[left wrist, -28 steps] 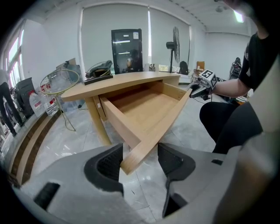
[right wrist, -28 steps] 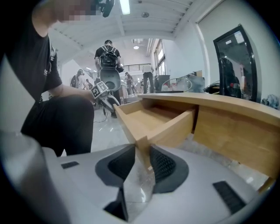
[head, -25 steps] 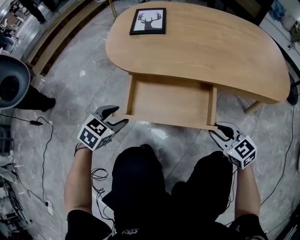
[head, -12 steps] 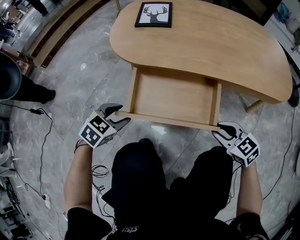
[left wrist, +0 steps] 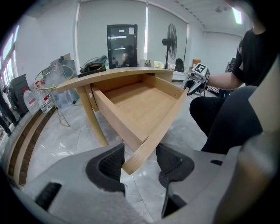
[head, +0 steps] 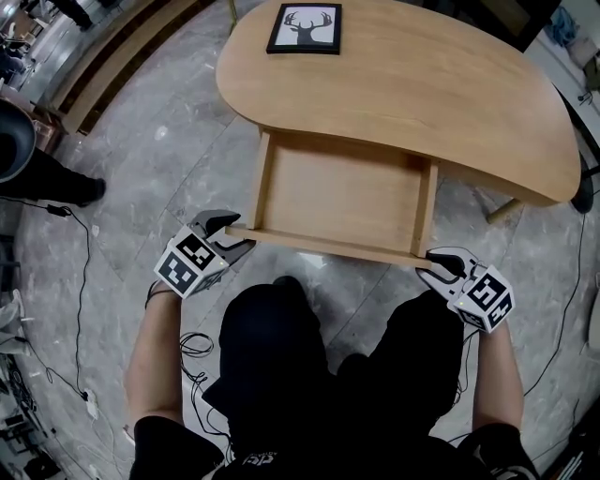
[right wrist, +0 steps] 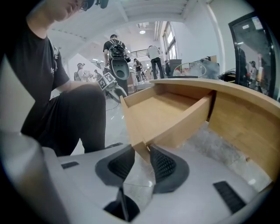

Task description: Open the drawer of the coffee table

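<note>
**Drawer (shallow, pale wood, empty) (head: 342, 192) is further out, pull looks nearly done**

Vs a sec ago, more of the drawer floor shows below the edge of the kidney-shaped light-wood coffee table (head: 422, 84). It has slid toward 6 o'clock in the head view, i.e. toward the seated person's knees. Both side walls now show along most of their length, so I'd judge it mostly open. The rear wall is under the tabletop, so I can't tell how much travel is left.

Left gripper (head: 239, 232) is at the drawer's 7 o'clock corner. Its claw has just closed a touch. The L end of the thin front board (head: 323, 246) sits between the pads and both seem to touch it, so it's pinching. The claw is fairly wide because the board crosses the gap at a slant.

Right gripper (head: 427, 262) is at the 5 o'clock corner. Its claw is narrower and pinches the R end of the same board, right at the corner joint.

The front board runs approx. parallel to the table edge, with no skew seen, so the pull looks even. Next is prob. a short last tug, then release. No stop is visible, so overpulling could drop the drawer off its runners.

A black-framed deer picture (head: 304, 28) lies flat at the table's 11 o'clock.
</note>
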A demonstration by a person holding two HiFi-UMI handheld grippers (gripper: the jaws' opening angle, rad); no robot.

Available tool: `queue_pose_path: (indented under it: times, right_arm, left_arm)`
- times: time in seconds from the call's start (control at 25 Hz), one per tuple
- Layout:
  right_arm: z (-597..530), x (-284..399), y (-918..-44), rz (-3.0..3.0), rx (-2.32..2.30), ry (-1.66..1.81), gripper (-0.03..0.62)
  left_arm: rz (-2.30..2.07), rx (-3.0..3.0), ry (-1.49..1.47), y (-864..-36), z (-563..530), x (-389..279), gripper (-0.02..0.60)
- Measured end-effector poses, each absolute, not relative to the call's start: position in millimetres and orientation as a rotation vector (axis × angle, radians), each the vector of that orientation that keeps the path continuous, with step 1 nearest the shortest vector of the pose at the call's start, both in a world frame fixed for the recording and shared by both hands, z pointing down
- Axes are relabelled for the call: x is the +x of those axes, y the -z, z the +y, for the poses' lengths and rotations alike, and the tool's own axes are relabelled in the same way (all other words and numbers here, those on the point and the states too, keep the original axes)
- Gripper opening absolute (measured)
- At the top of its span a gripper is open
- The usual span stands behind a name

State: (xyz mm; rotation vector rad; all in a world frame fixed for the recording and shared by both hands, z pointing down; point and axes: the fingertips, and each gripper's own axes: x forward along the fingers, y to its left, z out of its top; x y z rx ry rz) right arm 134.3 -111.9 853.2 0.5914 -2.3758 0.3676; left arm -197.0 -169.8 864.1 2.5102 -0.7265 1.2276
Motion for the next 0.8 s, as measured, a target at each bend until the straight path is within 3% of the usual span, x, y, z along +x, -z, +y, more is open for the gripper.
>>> queue_pose_path:
  times: [0.8]
  right_arm:
    - [-110.4, 138.6, -846.1, -2.431, 0.550, -0.489, 0.151]
  left_arm:
    - [-0.619, 2.589, -1.270, -852.8, -172.9, -199.7, 0.229]
